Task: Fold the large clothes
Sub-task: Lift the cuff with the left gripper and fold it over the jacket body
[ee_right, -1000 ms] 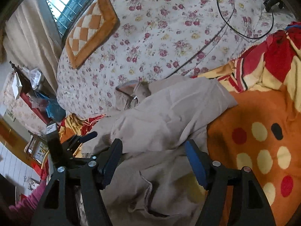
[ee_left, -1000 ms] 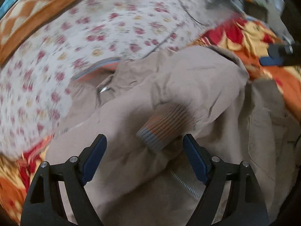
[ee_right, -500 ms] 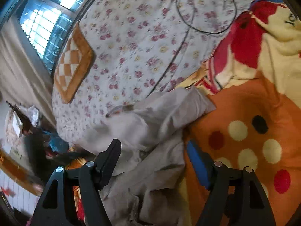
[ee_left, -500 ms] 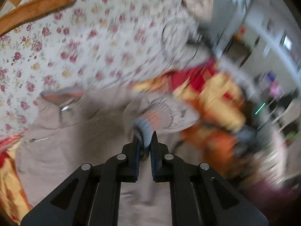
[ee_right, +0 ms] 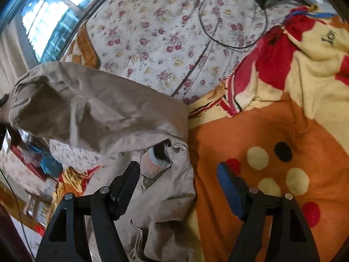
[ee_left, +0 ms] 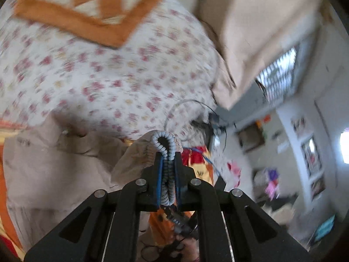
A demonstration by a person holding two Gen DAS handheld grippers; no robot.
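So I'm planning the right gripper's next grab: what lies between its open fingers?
In the right wrist view, the right gripper frames the beige jacket's edge on the left and bare orange spotted blanket on the right.

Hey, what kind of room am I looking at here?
Most likely a lived-in bedroom: a bed under a floral sheet, an orange spotted blanket over it, a curtained window, and a beige jacket being folded.

right claw (ee_right: 177,182) | ahead-right: bare orange blanket (ee_right: 250,131) | ahead-left: raised beige jacket (ee_right: 98,109) blocks | far: cable (ee_right: 218,39)
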